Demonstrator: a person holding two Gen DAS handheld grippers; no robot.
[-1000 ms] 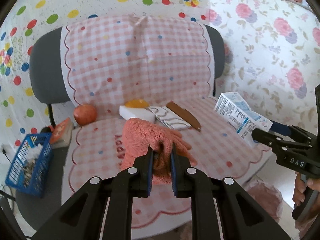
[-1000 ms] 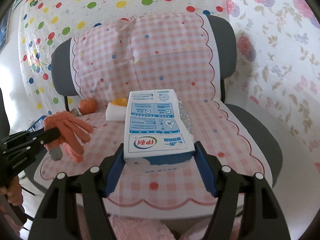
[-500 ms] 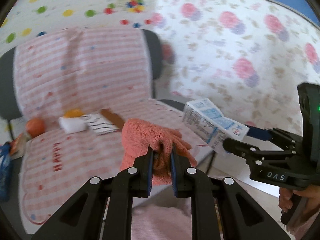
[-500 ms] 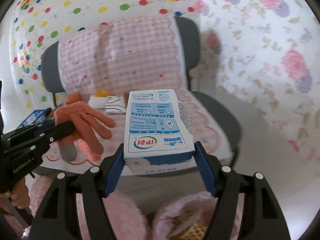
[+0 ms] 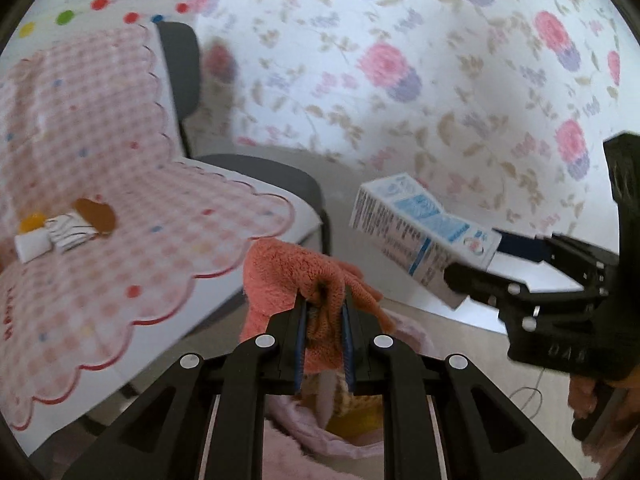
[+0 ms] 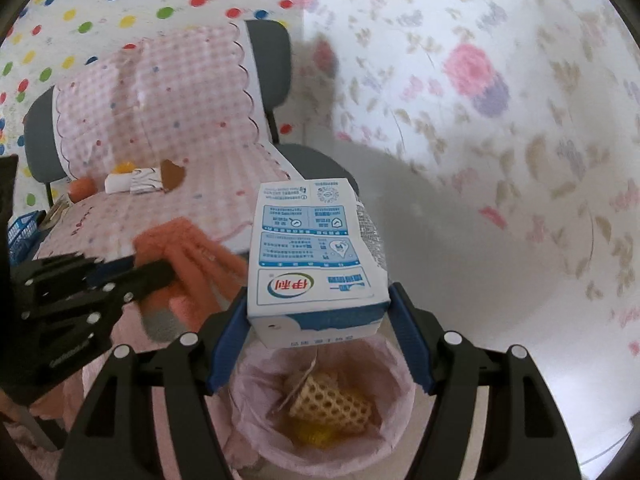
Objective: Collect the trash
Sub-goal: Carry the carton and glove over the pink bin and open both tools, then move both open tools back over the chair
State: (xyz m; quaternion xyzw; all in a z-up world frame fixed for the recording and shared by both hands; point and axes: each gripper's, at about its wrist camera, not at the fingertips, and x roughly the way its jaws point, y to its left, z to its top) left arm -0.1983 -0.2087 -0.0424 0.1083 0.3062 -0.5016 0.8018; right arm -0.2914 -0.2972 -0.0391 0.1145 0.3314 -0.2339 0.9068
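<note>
While chair (image 6: 168, 128) recedes, carton (image 6: 316, 256) overhangs bin (image 6: 400, 392).

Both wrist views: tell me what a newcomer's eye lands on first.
The blue-and-white milk carton clamped in the right gripper, hanging above the pink-lined trash bin that already holds a yellow mesh wrapper. Beside it, the left gripper pinches a fuzzy coral glove, with the pink-gingham-covered chair behind.

Both the left gripper (image 5: 323, 308) and the right gripper (image 6: 319, 316) are black plastic. Silver screws dot their arms. Blue pads line the jaws.
</note>
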